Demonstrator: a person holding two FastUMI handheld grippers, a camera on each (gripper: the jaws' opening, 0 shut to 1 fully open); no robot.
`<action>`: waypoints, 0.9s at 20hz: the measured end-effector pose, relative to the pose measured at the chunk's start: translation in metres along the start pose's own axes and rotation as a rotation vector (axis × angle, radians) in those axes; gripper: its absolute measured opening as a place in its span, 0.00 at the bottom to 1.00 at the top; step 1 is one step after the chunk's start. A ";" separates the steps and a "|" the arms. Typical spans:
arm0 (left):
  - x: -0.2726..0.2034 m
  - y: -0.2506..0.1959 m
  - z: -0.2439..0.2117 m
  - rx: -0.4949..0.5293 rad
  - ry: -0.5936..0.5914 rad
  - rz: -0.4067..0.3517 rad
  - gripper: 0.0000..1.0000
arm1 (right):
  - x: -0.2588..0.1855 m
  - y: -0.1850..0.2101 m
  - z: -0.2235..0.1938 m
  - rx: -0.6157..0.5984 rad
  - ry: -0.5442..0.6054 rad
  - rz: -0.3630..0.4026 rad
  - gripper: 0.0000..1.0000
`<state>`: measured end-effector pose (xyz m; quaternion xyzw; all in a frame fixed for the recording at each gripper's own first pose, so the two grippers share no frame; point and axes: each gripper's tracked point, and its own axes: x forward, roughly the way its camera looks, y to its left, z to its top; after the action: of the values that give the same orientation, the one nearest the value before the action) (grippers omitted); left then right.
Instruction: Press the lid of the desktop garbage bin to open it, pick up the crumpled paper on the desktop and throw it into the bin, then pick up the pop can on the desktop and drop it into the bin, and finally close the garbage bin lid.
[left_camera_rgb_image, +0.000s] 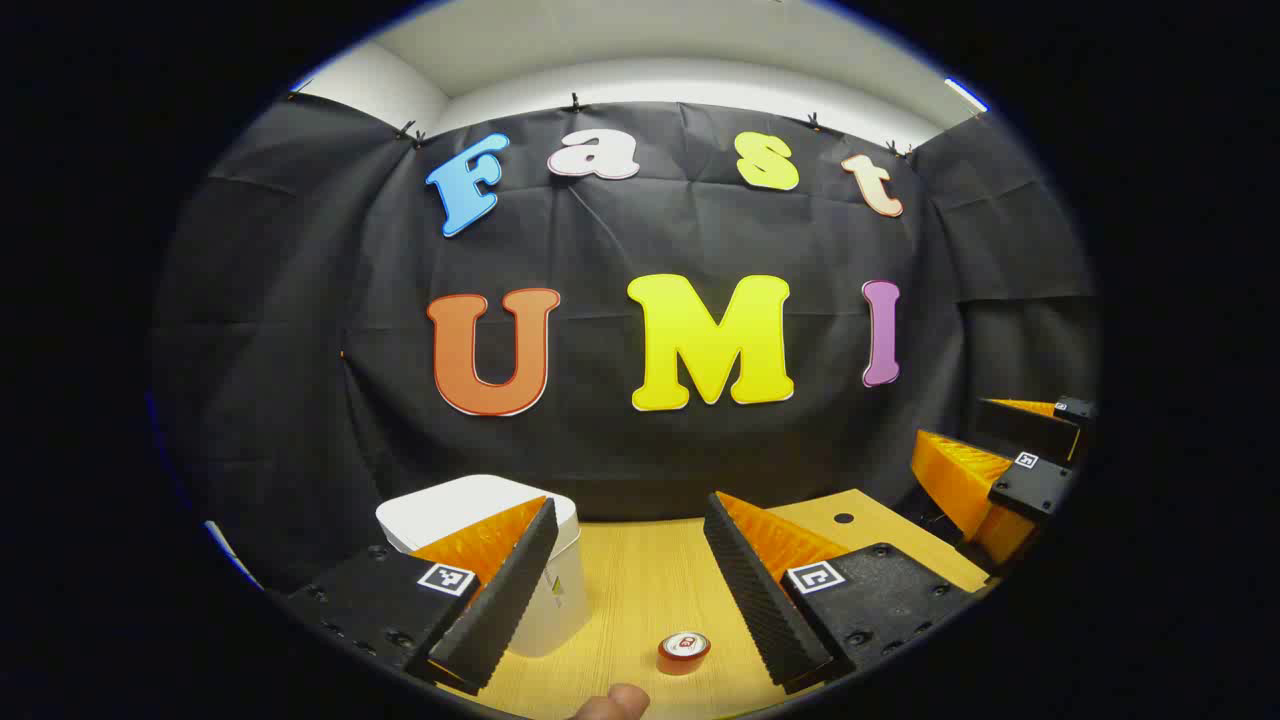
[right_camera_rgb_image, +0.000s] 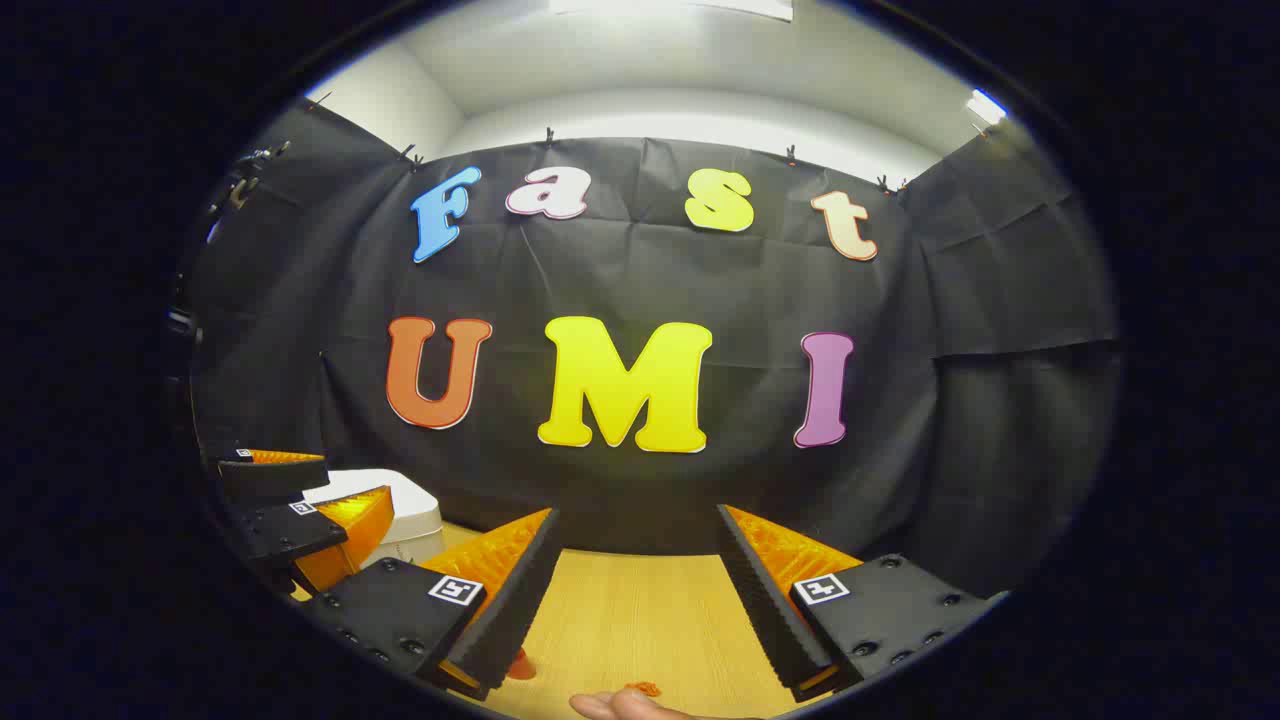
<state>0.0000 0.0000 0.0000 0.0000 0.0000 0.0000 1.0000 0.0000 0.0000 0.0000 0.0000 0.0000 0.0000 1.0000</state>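
While a fingertip (left_camera_rgb_image: 615, 703) shows at the bottom edge of the left gripper view, the left gripper (left_camera_rgb_image: 635, 640) hangs over the wooden tabletop (left_camera_rgb_image: 640, 580) with its jaws wide apart and nothing between them. Just ahead, low in the frame, the pop can (left_camera_rgb_image: 684, 647) stands upright between the jaws' tips. Farther back at lower left sits the white garbage bin (left_camera_rgb_image: 480, 505), lid down. At the right edge is the right gripper (left_camera_rgb_image: 1010, 470). In the right gripper view its own jaws (right_camera_rgb_image: 640, 640) are also spread apart, holding nothing; the bin (right_camera_rgb_image: 410, 510) lies at far left
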 end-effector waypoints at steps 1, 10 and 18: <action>0.001 -0.001 -0.001 0.000 0.005 0.001 0.97 | 0.000 -0.002 -0.001 0.004 0.001 -0.001 0.96; 0.002 -0.015 -0.005 0.000 0.018 -0.010 0.97 | 0.007 -0.016 -0.012 0.020 0.032 -0.011 0.96; 0.002 -0.021 -0.008 -0.012 0.025 -0.021 0.97 | 0.004 -0.020 -0.010 0.019 0.031 -0.011 0.96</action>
<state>0.0018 -0.0213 -0.0075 -0.0060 0.0123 -0.0107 0.9998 0.0038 -0.0205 -0.0103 0.0094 0.0157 -0.0053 0.9998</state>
